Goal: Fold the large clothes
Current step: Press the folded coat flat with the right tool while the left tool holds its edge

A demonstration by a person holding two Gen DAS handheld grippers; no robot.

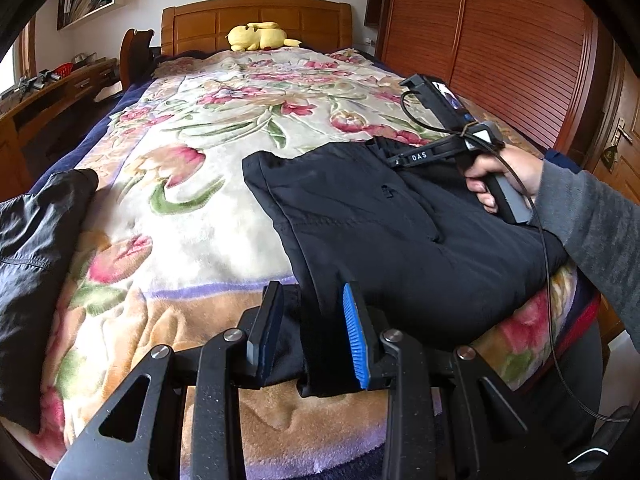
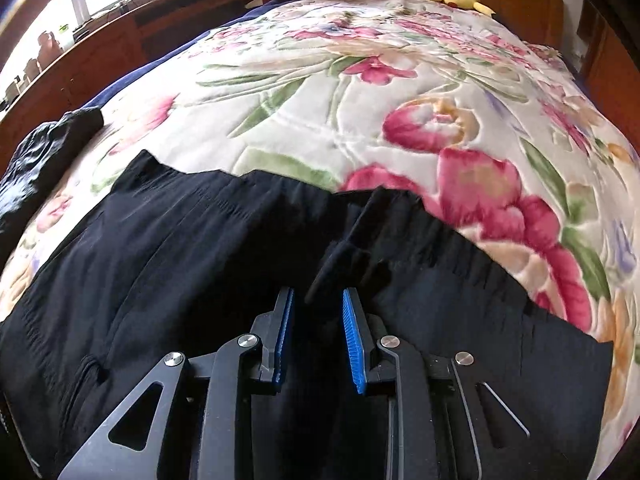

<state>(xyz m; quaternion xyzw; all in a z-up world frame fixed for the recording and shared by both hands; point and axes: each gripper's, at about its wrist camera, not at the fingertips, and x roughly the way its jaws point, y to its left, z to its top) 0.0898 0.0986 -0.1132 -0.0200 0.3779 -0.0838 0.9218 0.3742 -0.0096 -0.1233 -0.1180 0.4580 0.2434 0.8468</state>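
**Inspector A:** The left gripper is clamping a bunched corner of the black trousers, cloth pinched between both pads. The right gripper is sitting at the waistband; a fold seems to be running between its narrowed jaws, but I cannot tell whether the pads are pressing.

**Inspector B:** Handling?

**Inspector A:** Soft, light, limp fabric, I judge; it is sagging wherever unsupported. The elastic waistband and hem corners are looking like the firmest holds.

**Inspector B:** Edges and room?

**Inspector A:** The trousers are lying just ahead of both tools, draping over the near bed edge. Beyond them the floral blanket is offering open room. 1 dark garment is lying left; a yellow plush is resting far ahead.
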